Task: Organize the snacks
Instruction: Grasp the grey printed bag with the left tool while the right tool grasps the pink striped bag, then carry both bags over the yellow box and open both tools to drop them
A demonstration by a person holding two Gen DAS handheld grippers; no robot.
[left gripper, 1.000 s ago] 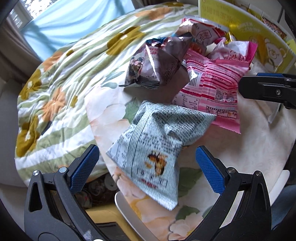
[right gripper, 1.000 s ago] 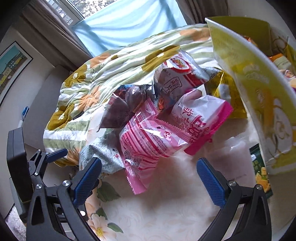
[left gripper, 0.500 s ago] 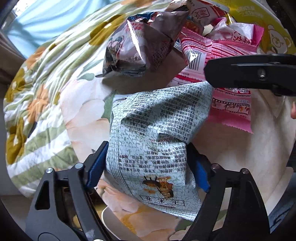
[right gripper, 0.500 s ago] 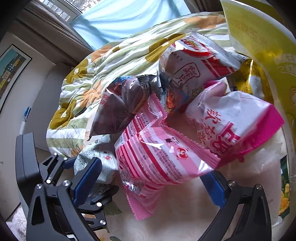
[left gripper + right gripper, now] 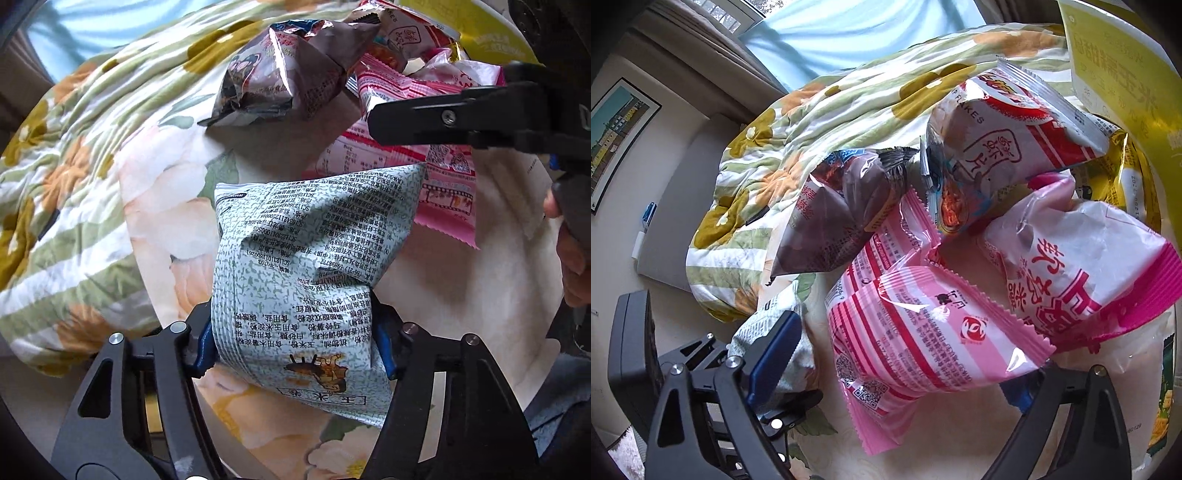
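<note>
My left gripper [image 5: 295,339] is shut on a pale green speckled snack bag [image 5: 314,266], squeezing its lower half between the blue pads. That bag also shows in the right wrist view [image 5: 775,332] at the lower left. My right gripper [image 5: 897,373] is open around a pink striped snack bag [image 5: 923,339]; its jaws stand wide, with the bag between them. Its finger crosses the left wrist view [image 5: 454,118]. A brown bag [image 5: 834,218], a red and white bag [image 5: 1004,147] and a white and magenta bag [image 5: 1082,273] lie behind.
The snacks lie on a floral quilt [image 5: 85,177] over a round surface. A yellow box [image 5: 1123,70] stands at the right. A yellow packet [image 5: 1126,177] lies beside it. A green packet [image 5: 1163,406] is at the far right edge.
My left gripper closed on the pale green bag and lifted it closer to the camera. My right gripper moved forward until the pink striped bag sat between its jaws.
</note>
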